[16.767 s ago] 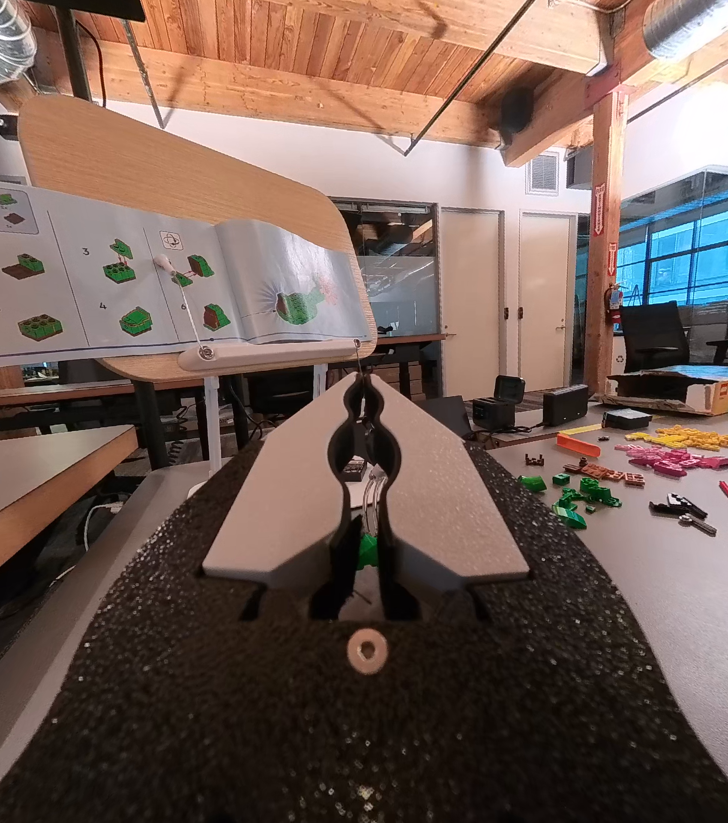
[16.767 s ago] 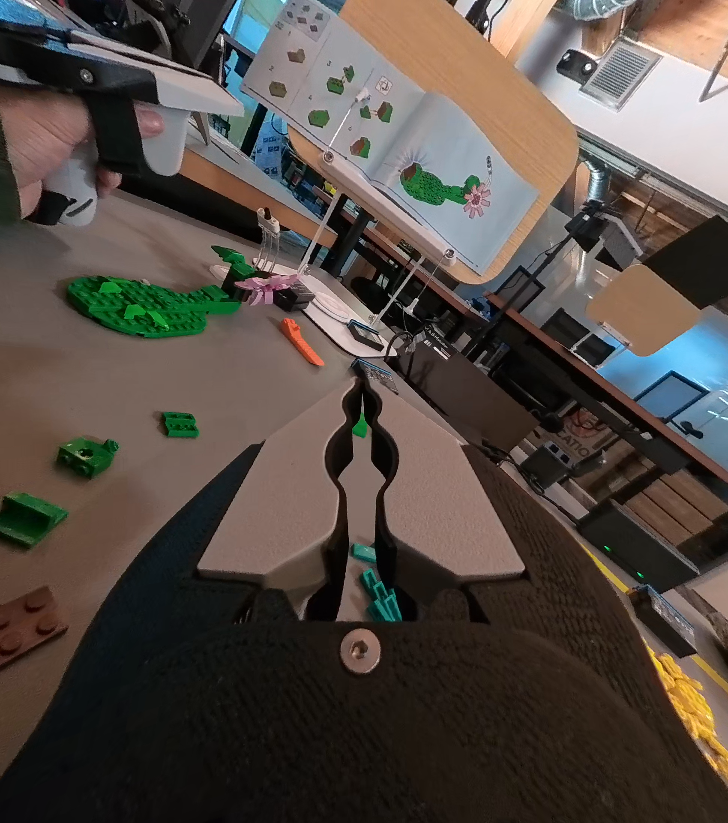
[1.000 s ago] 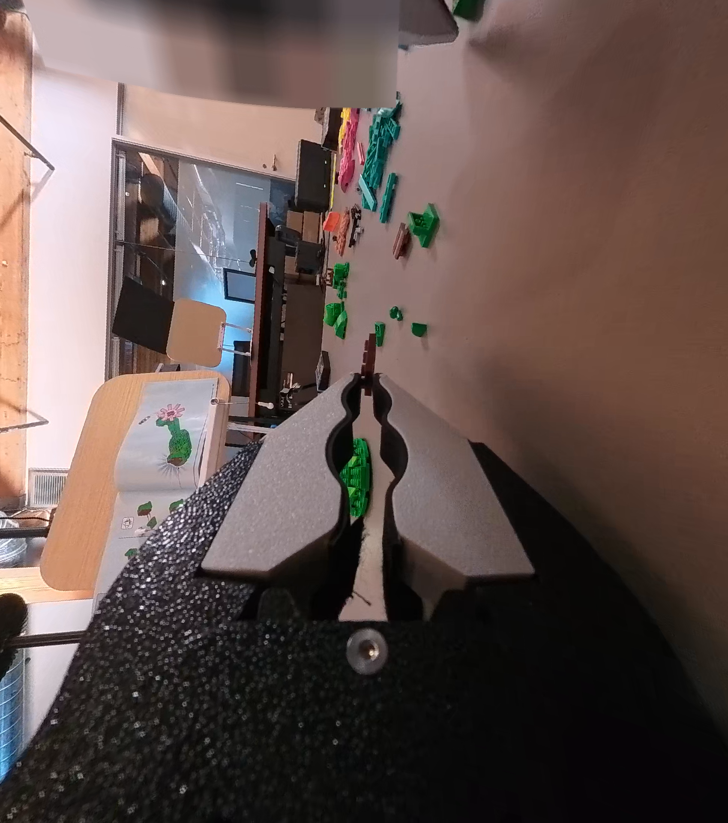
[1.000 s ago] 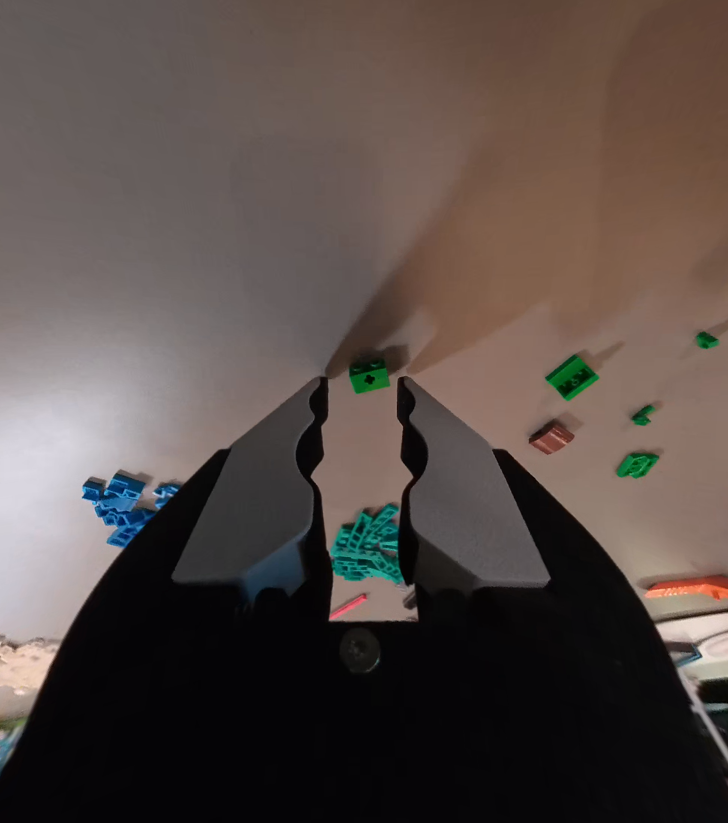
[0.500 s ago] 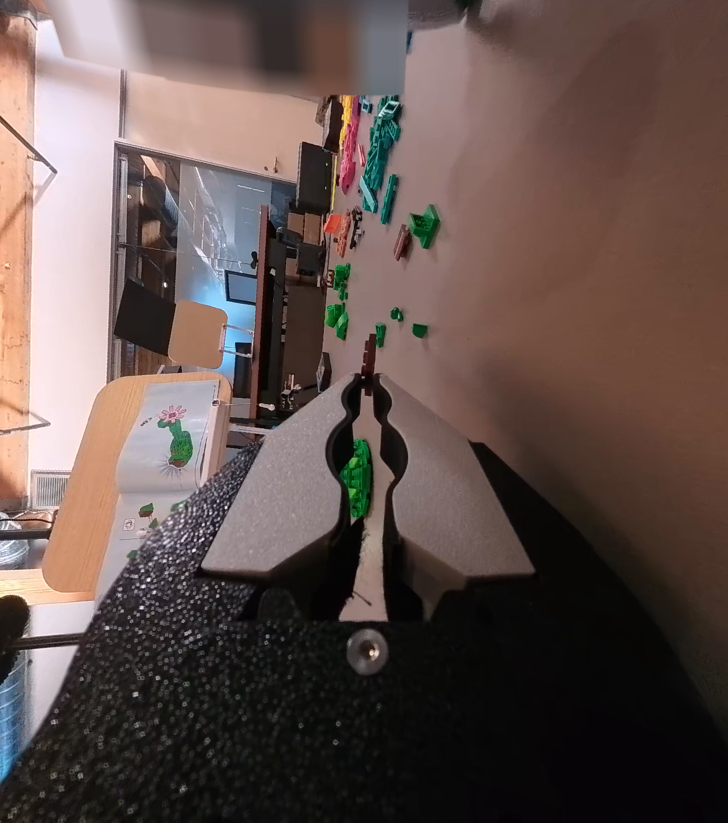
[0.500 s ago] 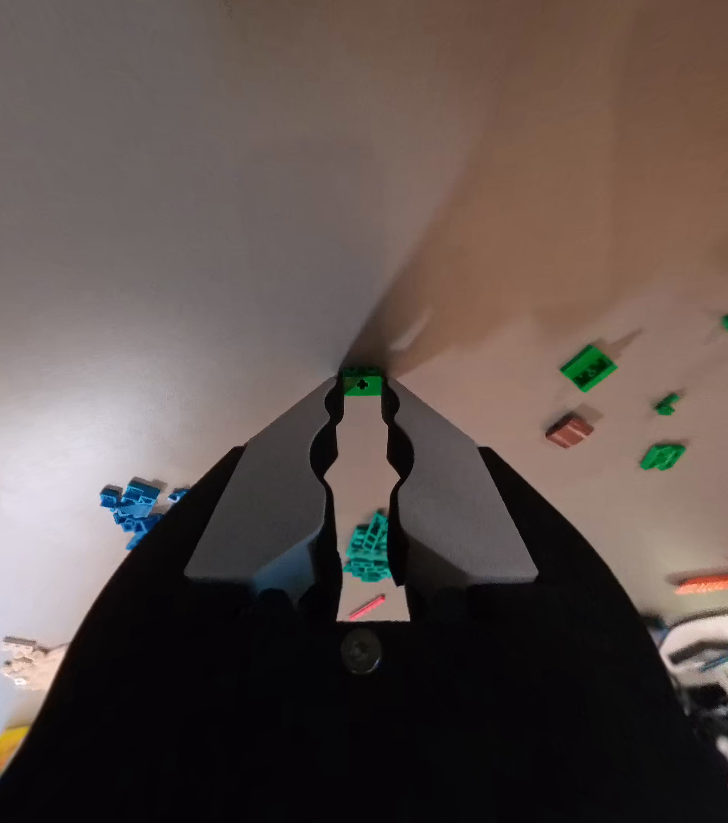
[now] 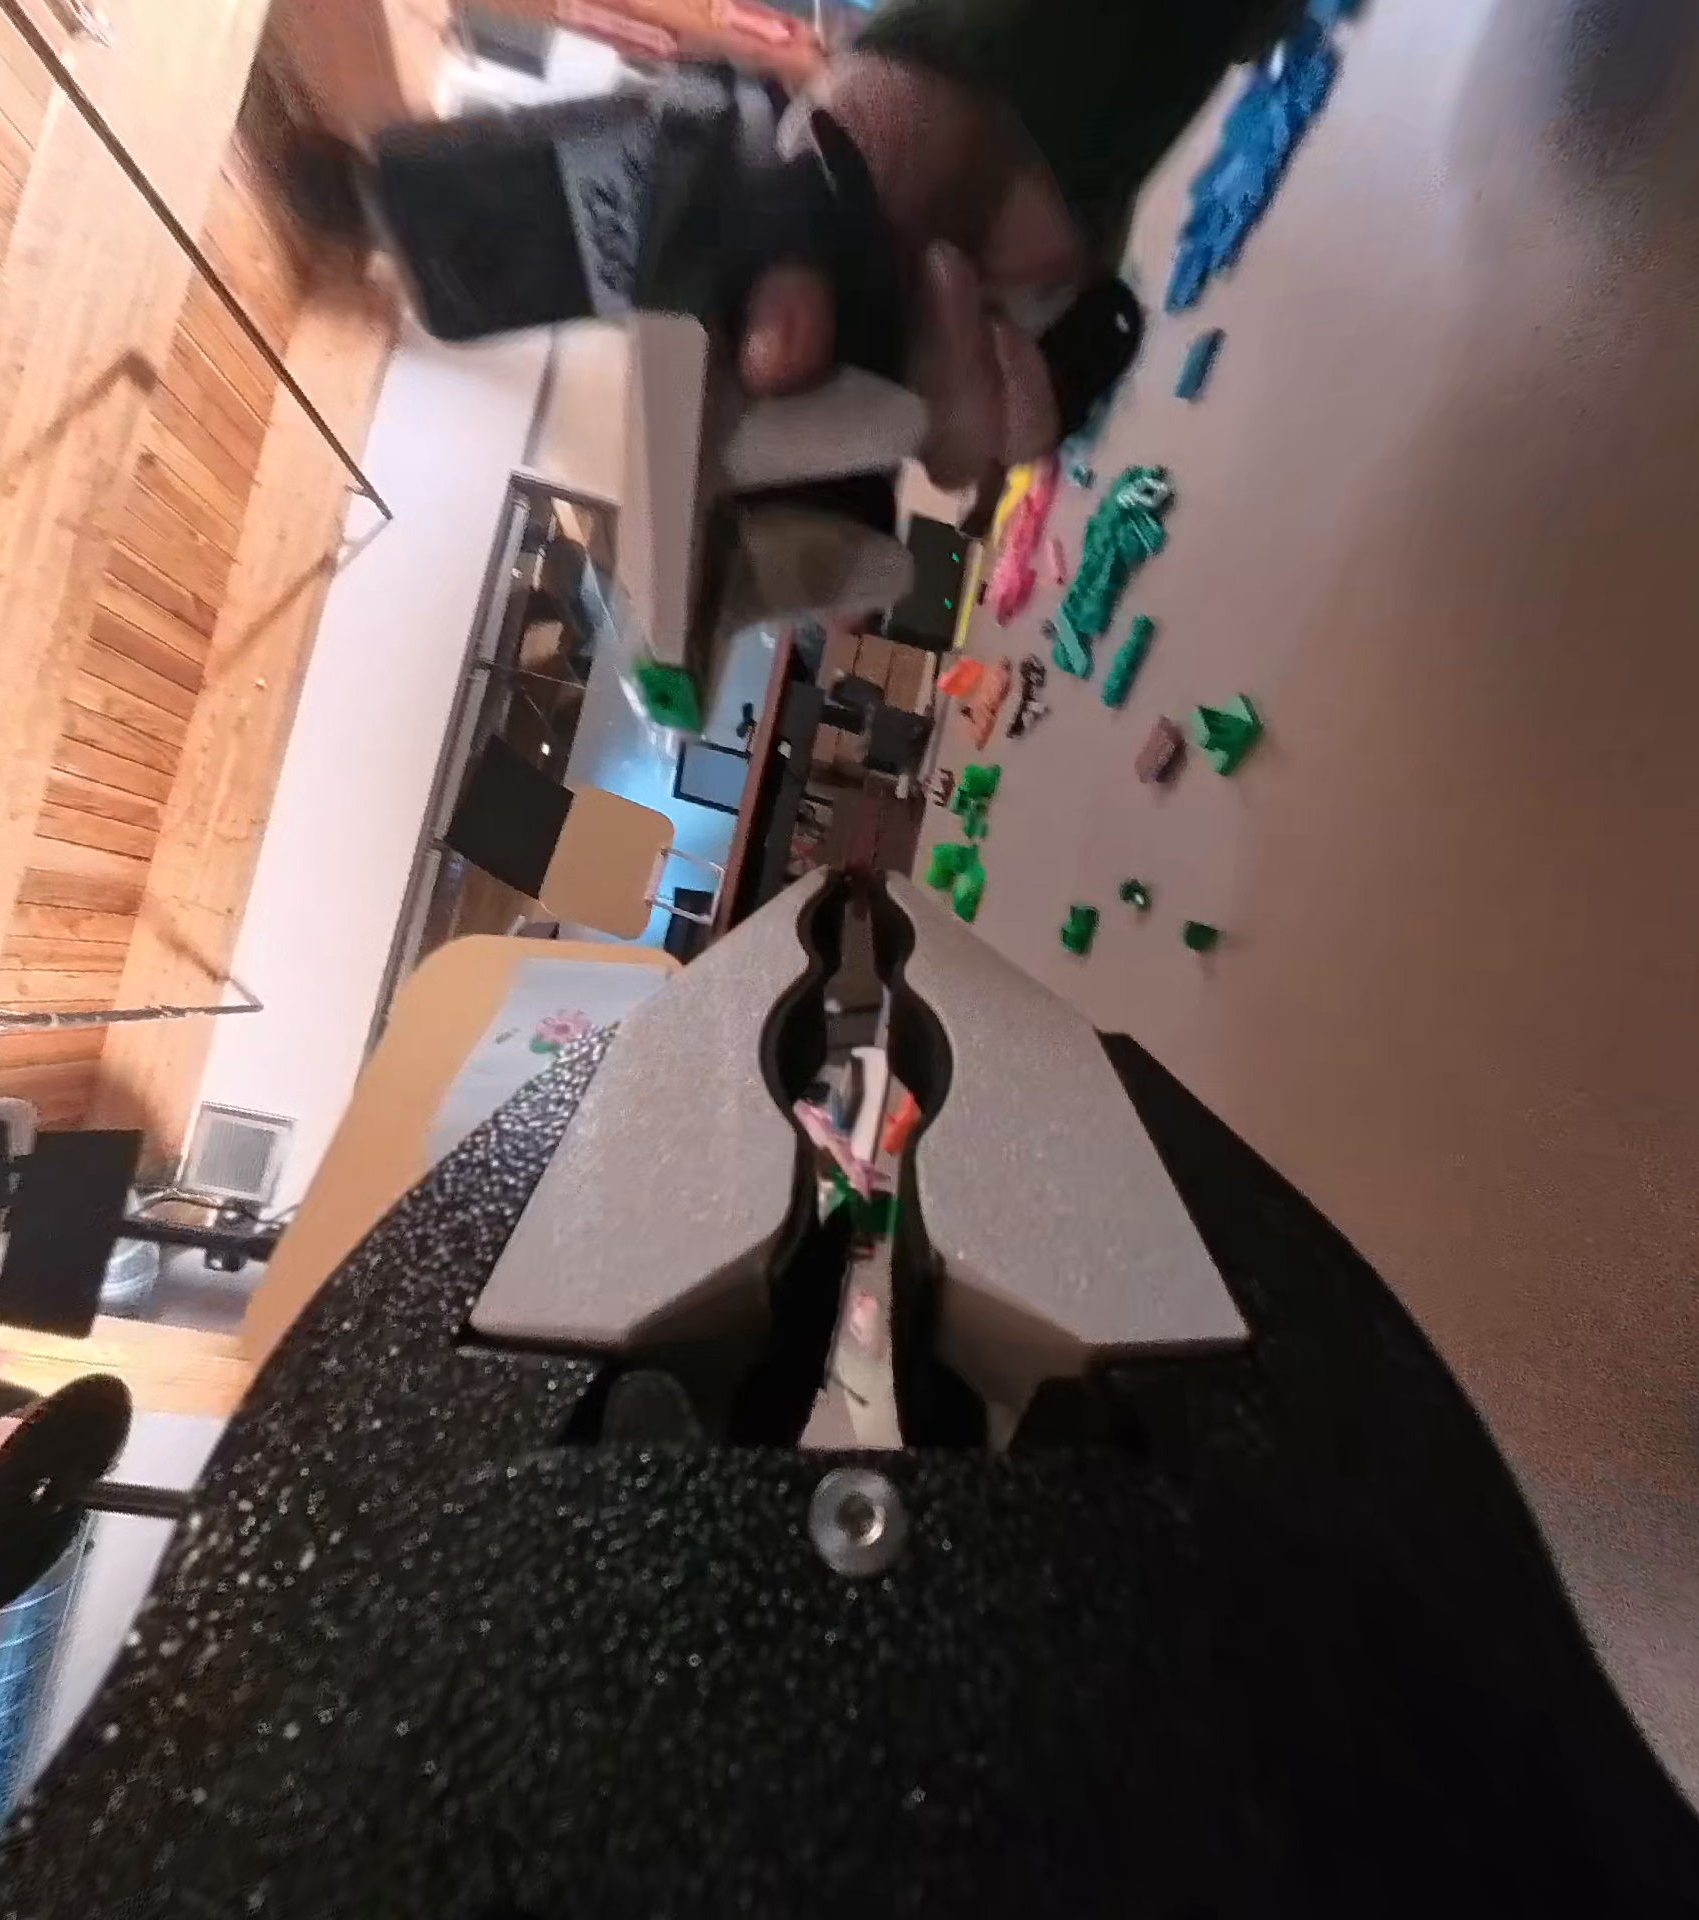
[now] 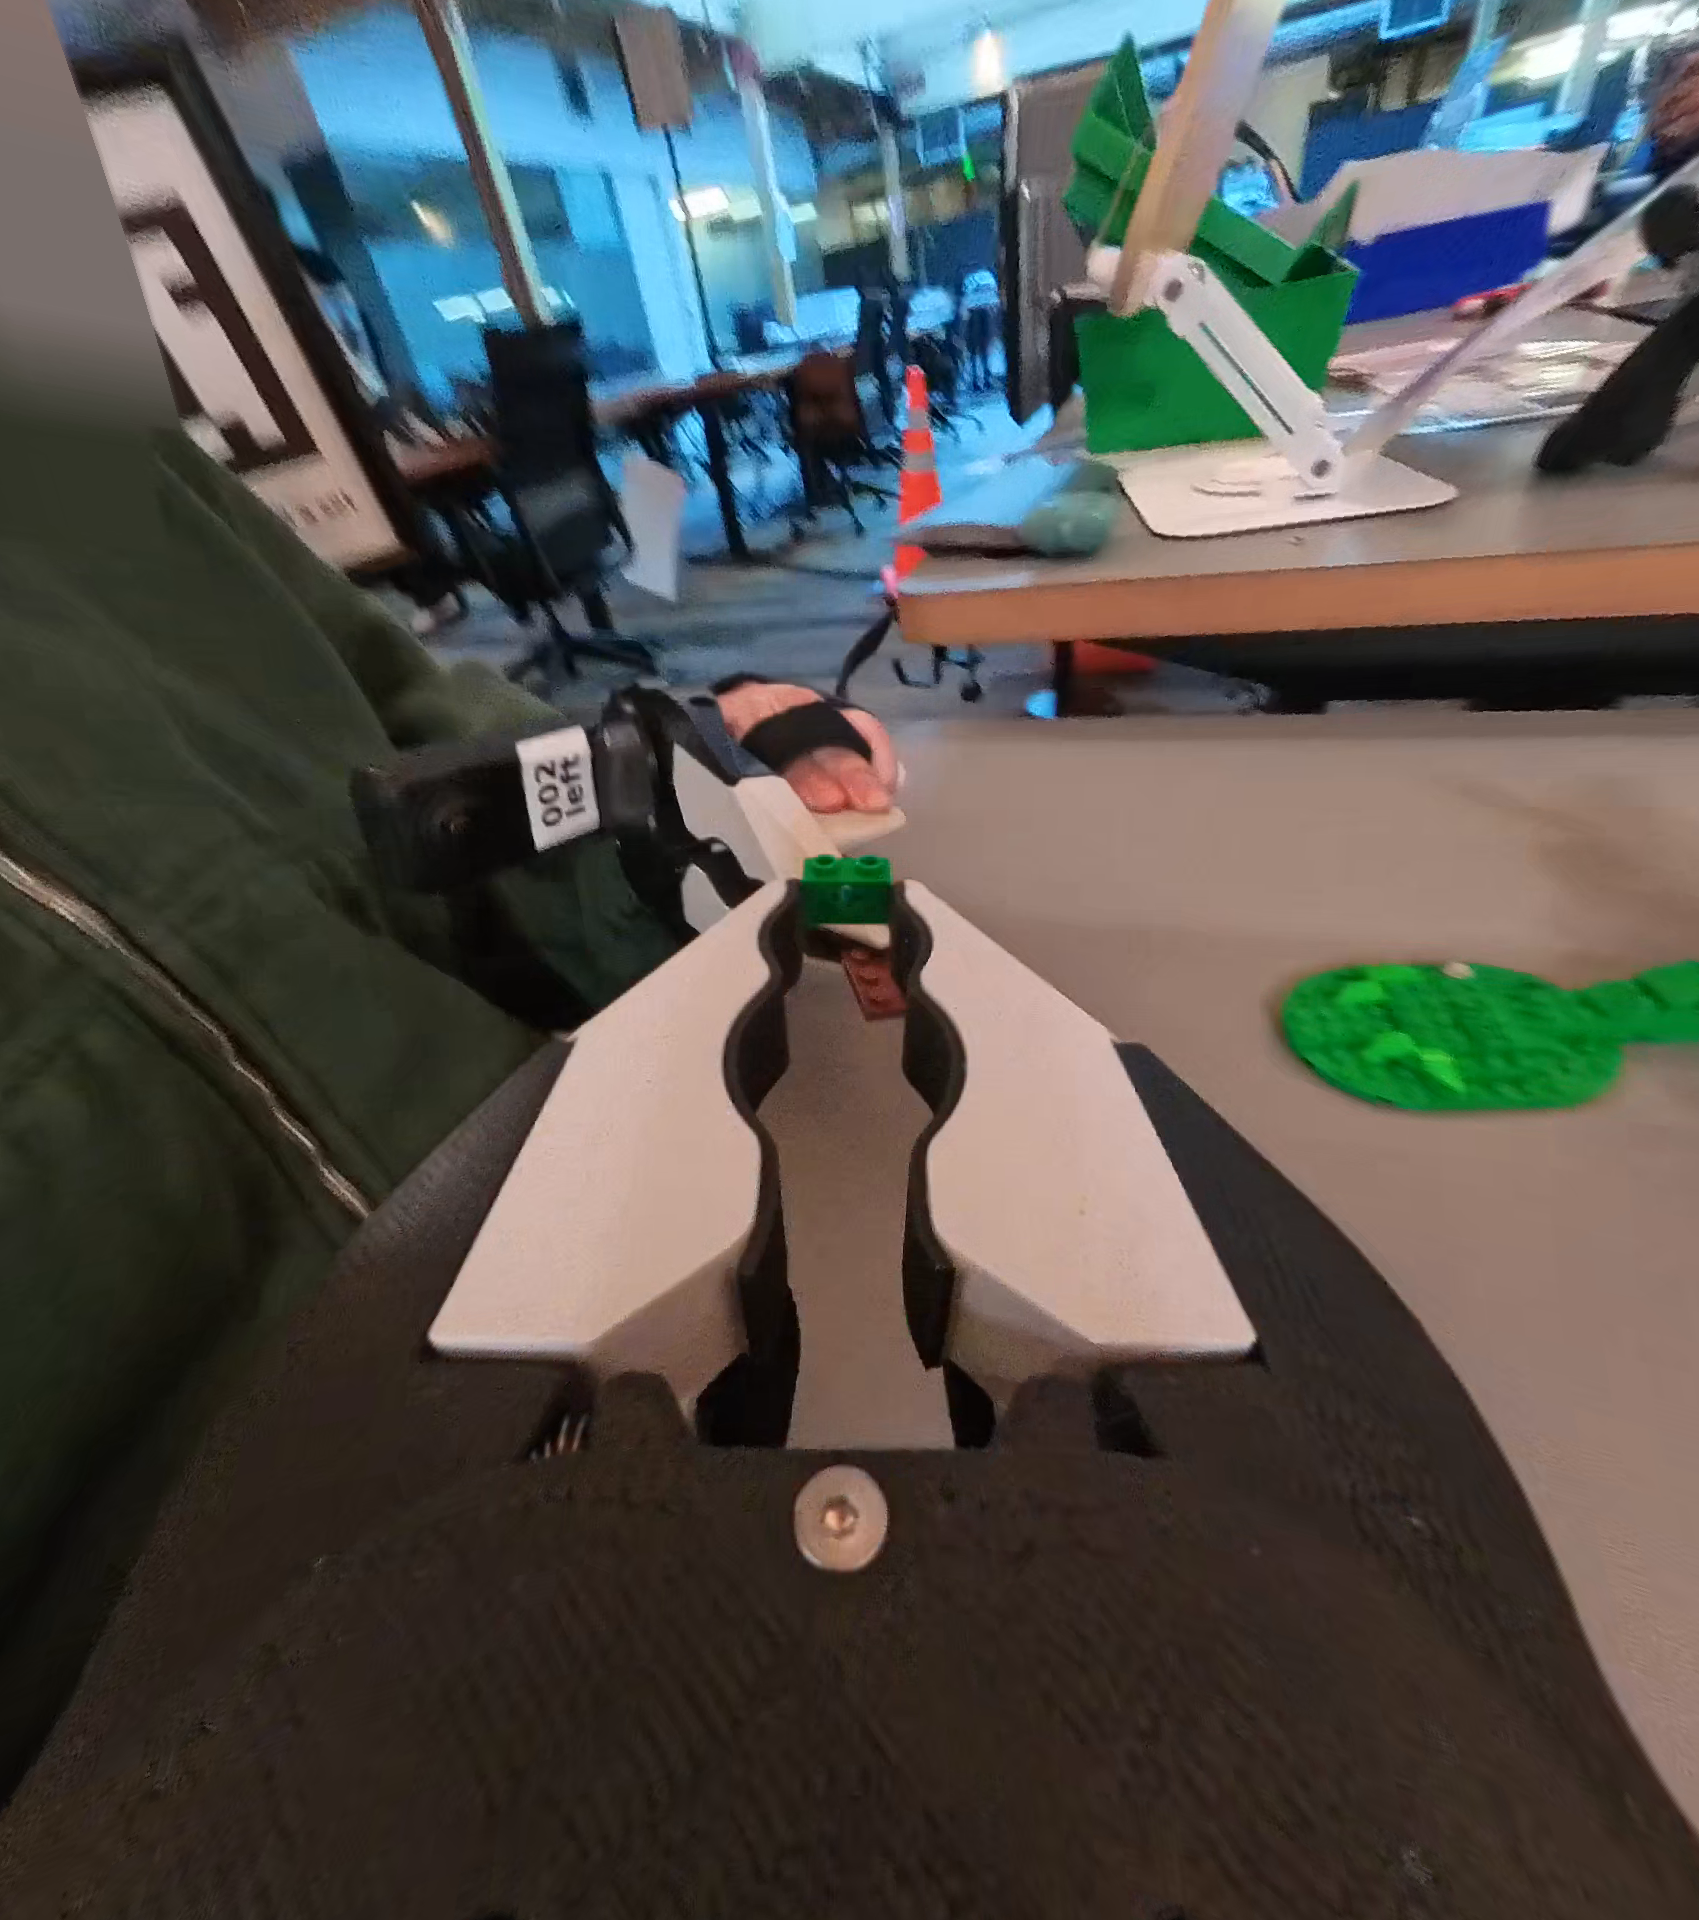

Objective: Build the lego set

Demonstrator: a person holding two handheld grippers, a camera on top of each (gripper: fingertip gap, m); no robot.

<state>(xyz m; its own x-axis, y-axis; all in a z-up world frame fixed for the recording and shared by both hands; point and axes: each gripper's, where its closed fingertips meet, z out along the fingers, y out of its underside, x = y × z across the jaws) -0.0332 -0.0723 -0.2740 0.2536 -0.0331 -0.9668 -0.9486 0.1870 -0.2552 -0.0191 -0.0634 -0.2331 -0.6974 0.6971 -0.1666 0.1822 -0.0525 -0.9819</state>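
Alignment is mattering most at this step, judging by the layout: the right tool is pinching a small green brick at its very tips, lifted off the surface, while the left tool is clenching a thin reddish-brown piece just beyond and below that brick. To join them well, the person should probably be squaring the brick's underside to the brown piece's studs and pressing straight, since so shallow a grip is risking a twist or a pop-out. The green round plate of the build is lying well to the right, with loose green pieces scattered farther off.

From the left wrist view, the brown piece is showing only as a blurred sliver between the tips, so its shape is staying unclear. Motion blur is smearing the right tool there, and the brick's underside is hidden.
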